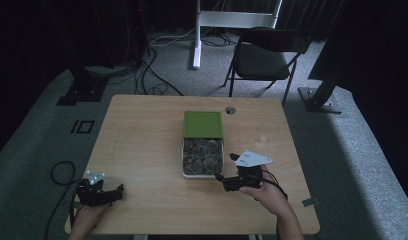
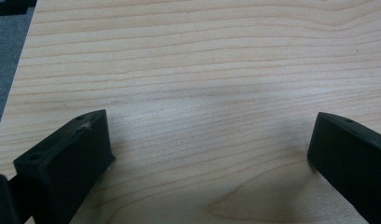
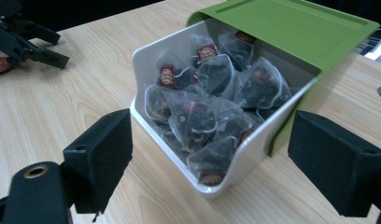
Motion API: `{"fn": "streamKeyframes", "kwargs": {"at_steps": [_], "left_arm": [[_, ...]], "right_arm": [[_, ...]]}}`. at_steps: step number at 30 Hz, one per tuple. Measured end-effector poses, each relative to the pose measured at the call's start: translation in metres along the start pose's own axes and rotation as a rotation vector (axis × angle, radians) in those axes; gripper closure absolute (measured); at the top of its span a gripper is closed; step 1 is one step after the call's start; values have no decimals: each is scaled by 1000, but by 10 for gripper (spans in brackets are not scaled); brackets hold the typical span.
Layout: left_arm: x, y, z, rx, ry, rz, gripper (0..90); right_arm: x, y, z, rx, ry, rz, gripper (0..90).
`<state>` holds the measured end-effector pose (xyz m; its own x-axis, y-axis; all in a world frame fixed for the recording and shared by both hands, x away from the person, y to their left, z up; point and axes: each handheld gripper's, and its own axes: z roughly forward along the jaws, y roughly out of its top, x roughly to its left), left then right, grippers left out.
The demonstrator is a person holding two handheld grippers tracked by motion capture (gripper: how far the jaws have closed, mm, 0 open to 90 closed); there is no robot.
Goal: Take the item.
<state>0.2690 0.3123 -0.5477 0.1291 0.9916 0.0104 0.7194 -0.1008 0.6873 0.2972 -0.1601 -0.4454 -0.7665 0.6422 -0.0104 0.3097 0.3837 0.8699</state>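
Observation:
On the wooden table stands a white box of pyramid tea bags. Its green lid is slid back over the far half. My right gripper is open just right of the box's near corner. In the right gripper view the right gripper has its jaws wide apart on either side of that corner of the box, with the tea bags and lid beyond. My left gripper rests open at the table's front left. The left gripper has bare wood between its jaws.
A black folding chair and a white stand leg are on the floor beyond the table. Cables lie on the carpet at the left. A cable hole sits near the table's far edge. The left gripper appears beyond the box.

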Motion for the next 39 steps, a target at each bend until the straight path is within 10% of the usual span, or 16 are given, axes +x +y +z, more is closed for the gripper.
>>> {"fn": "streamKeyframes", "kwargs": {"at_steps": [27,39], "left_arm": [[0,0,0,0,0,0,2],[0,0,0,0,0,1,2]], "right_arm": [[10,5,43,56,46,-14,151],[8,2,50,80,12,-6,416]]}}
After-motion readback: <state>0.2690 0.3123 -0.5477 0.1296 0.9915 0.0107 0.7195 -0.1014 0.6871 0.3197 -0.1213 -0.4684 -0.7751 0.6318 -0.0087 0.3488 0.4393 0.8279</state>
